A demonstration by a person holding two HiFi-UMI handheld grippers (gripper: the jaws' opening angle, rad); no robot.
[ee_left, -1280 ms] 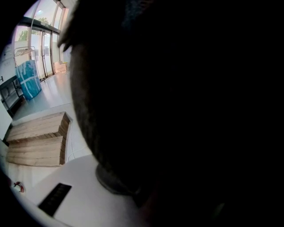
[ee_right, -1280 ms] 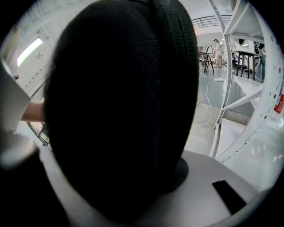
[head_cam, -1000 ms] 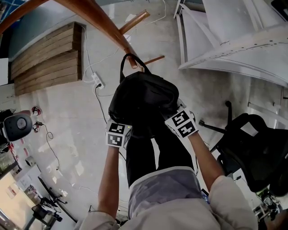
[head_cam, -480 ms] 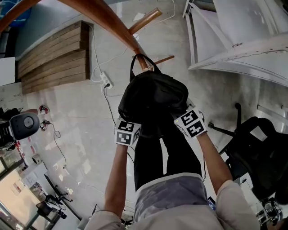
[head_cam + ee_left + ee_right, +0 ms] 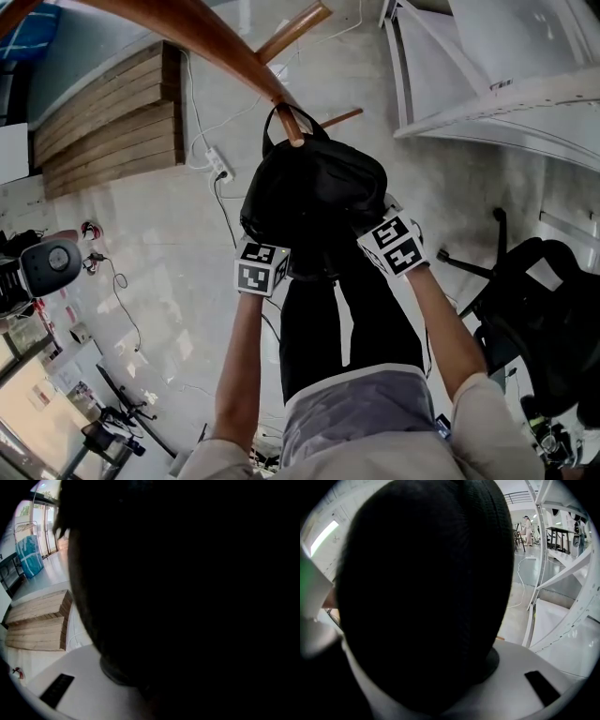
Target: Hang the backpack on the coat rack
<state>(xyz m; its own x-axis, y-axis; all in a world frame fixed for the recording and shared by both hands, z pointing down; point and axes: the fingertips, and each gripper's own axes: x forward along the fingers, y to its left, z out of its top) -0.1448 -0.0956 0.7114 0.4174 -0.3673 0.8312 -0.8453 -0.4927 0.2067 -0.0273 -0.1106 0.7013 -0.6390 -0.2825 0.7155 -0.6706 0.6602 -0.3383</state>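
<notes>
A black backpack [image 5: 314,192] hangs in front of me in the head view, its top handle [image 5: 277,114] looped over a wooden peg [image 5: 291,129] of the coat rack [image 5: 187,33]. My left gripper [image 5: 279,247] grips the bag's lower left side and my right gripper [image 5: 364,231] the lower right; the fingertips are buried in the fabric. The backpack [image 5: 187,597] fills the left gripper view, and the backpack [image 5: 422,588] blocks most of the right gripper view, pressed against the jaws.
Wooden planks [image 5: 103,122] lie on the floor at left, with a power strip [image 5: 220,167] and cable beside them. A white frame structure [image 5: 506,84] stands at upper right, a black office chair [image 5: 534,309] at right. Equipment [image 5: 47,267] sits at far left.
Both grippers have sunk a little with the backpack. The handle loop stays around the peg.
</notes>
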